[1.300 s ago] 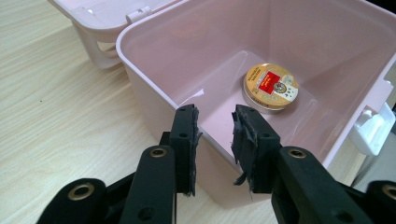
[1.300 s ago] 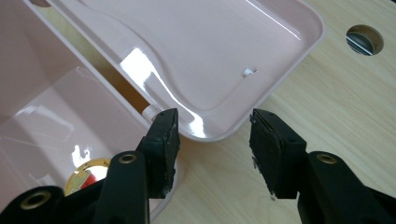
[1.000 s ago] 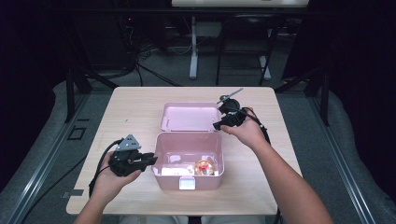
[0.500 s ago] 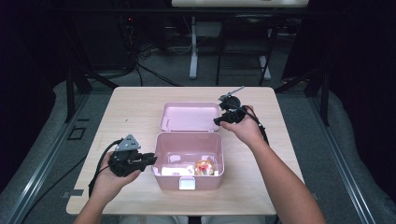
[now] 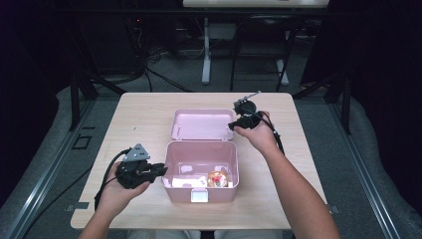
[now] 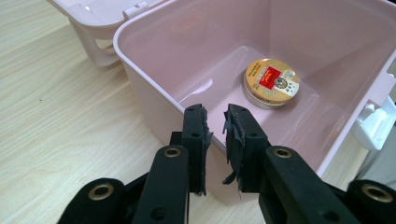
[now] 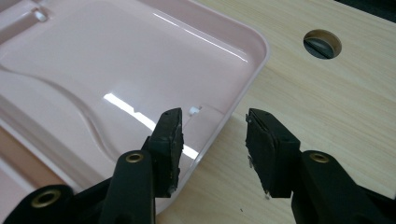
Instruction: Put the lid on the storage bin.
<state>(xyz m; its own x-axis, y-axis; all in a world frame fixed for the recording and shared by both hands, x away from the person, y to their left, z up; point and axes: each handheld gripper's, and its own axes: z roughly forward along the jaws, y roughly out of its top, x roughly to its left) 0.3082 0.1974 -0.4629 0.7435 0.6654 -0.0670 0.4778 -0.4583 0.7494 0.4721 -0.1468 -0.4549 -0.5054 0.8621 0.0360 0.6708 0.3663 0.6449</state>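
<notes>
An open pink box [image 5: 199, 149] stands in the middle of the table, its lid [image 5: 199, 124] laid flat behind it. Inside lie a round gold tin [image 6: 271, 84] with a red label and a white item [image 5: 186, 181]. My left gripper [image 6: 217, 135] is at the box's left wall [image 6: 154, 93], one jaw outside and one inside, closed narrowly on the rim. My right gripper [image 7: 212, 135] stands open over the lid's right rim [image 7: 252, 51], with one jaw above the lid and the other above the table. In the high view the left gripper [image 5: 161, 171] meets the box and the right gripper [image 5: 233, 124] sits by the lid.
The wooden table [image 5: 144, 114] has a round cable hole [image 7: 322, 44] just beyond the lid's corner. A white latch [image 6: 371, 126] sits on the box's front wall. Dark stands and cables lie on the floor behind the table.
</notes>
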